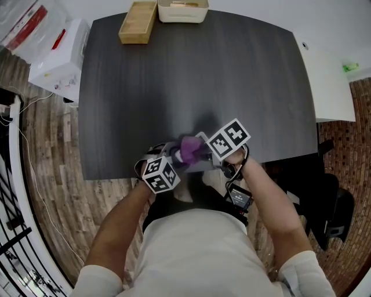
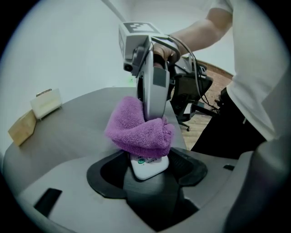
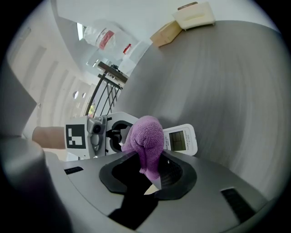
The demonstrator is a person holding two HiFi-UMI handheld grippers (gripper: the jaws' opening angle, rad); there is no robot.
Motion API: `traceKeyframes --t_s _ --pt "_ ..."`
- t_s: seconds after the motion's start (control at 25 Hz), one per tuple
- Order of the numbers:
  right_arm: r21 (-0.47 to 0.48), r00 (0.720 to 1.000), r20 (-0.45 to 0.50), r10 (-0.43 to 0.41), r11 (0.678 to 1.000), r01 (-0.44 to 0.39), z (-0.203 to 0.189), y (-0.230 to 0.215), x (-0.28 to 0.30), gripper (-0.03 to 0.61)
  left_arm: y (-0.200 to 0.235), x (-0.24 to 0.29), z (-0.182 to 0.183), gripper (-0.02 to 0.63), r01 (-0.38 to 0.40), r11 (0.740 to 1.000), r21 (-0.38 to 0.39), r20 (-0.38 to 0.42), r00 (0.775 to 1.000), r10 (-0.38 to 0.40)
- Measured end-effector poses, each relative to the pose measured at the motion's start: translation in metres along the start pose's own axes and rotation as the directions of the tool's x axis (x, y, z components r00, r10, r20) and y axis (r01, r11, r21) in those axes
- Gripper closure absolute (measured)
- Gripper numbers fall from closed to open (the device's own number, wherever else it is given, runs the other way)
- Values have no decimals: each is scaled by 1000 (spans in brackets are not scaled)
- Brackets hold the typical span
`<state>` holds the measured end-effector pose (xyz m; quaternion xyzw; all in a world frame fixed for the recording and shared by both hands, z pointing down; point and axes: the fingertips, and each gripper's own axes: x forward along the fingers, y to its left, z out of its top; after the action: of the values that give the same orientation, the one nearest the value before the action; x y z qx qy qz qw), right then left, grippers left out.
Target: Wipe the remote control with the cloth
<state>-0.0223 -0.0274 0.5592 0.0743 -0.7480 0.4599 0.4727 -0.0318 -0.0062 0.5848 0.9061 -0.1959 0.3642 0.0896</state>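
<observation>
Dark grey wood-grain table (image 1: 197, 75) stands on brown plank floor (image 1: 52, 174). At its far edge a tan oblong wooden box (image 1: 138, 22) lies just beside a white rectangular tray (image 1: 183, 10). A white carton with red print (image 1: 58, 58) sits off the left side, and a white tabletop (image 1: 330, 81) off the right.

One cloth (image 2: 138, 129), apparently one remote (image 3: 181, 139)

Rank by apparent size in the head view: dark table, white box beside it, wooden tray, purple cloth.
Dark table, largest.
White box.
Wooden tray, top edge cut off.
Purple cloth, smallest, though nearer the camera and partly hidden.
</observation>
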Motion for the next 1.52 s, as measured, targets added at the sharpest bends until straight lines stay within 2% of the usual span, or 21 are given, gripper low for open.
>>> traceKeyframes --t_s 0.6,0.88,1.0,1.16,1.28,1.4,1.44,1.52 --pt "154 997 75 -16 988 5 -8 -38 -27 469 0 0 -1 339 -5 1000 -7 -5 1000 5" --pt "189 986 116 -121 977 98 -10 -68 -50 469 1 -1 -3 342 -12 1000 -26 -11 1000 12" --pt "202 963 108 -248 954 223 -17 -93 -61 469 1 -1 -4 344 -20 999 -44 -16 1000 19" --pt "257 935 209 -287 938 231 -15 -95 -76 469 4 -1 -5 344 -38 994 -101 -32 999 35" --pt "236 902 267 -339 931 280 -18 -84 -71 469 8 -1 -4 347 -93 967 -239 -46 995 84" --pt "189 870 312 -381 923 336 -17 -74 -53 469 12 1 0 345 -158 903 -400 -74 987 140" --pt "177 864 322 -388 921 347 -13 -71 -49 469 13 2 1 345 -174 887 -428 -89 985 150" --pt "150 859 329 -391 920 361 -2 -68 -43 469 12 4 3 345 -185 873 -450 -111 982 151"
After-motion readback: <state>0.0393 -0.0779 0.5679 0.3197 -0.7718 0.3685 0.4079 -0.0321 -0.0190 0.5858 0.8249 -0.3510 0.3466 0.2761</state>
